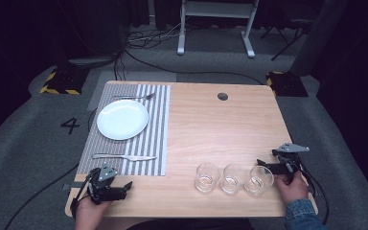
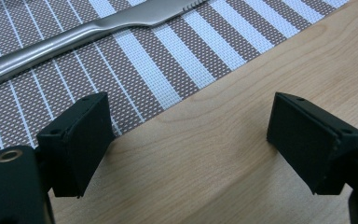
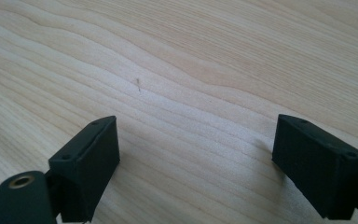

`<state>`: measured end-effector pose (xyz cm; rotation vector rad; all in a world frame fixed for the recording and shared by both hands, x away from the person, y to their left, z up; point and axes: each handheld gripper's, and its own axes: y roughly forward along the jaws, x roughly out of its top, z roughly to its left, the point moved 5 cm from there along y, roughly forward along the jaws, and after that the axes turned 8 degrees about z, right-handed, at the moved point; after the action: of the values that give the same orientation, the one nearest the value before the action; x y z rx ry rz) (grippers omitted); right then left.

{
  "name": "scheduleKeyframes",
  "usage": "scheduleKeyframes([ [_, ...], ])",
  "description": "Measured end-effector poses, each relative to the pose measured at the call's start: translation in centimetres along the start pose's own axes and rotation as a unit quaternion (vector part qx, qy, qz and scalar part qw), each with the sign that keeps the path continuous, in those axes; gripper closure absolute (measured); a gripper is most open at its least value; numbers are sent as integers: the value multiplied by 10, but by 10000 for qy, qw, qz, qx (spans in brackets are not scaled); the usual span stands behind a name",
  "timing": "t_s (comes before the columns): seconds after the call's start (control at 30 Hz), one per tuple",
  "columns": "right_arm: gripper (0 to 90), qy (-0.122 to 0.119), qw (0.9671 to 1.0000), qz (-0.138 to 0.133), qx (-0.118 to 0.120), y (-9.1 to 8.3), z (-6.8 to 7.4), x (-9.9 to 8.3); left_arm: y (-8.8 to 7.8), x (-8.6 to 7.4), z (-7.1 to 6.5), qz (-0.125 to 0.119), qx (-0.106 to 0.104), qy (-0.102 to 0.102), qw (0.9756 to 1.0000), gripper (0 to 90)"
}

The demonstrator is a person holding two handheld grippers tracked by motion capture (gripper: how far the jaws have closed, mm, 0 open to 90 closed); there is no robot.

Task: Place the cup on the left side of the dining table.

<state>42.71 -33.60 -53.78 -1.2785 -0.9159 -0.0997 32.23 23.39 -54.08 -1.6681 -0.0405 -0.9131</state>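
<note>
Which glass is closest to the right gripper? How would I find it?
Look at the wooden table, along its near edge. Three clear glasses stand there in a row, right of the striped placemat. The one you want is the rightmost glass, right beside the right gripper.

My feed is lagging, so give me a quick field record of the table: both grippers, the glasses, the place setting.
left gripper: near left corner of the table, fingers apart, nothing between them, just short of the placemat
right gripper: near right edge, fingers apart over bare wood, beside the rightmost glass
glasses: three, upright, in a row along the near edge
placemat: striped, left half of the table
plate: white, on the placemat
fork: beyond the plate
knife: on the near side of the plate
</note>
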Motion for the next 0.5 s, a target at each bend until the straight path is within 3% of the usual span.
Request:
scheduleKeyframes([
  [0.23, 148, -1, 10000, 0, 1, 0, 0, 0, -2, 0, 0, -4, 98, -98, 9999, 154],
  [0.33, 148, 0, 10000, 0, 0, 0, 0, 0, -8, 4, 1, -343, 59, -247, 9991, 154],
  [0.43, 148, -1, 10000, 0, 1, 0, 0, 0, -21, 11, 2, -806, -116, -476, 9955, 154],
  [0.5, 148, -1, 10000, 1, 1, 0, 0, 0, -30, 15, 2, -980, -159, -596, 9933, 154],
])
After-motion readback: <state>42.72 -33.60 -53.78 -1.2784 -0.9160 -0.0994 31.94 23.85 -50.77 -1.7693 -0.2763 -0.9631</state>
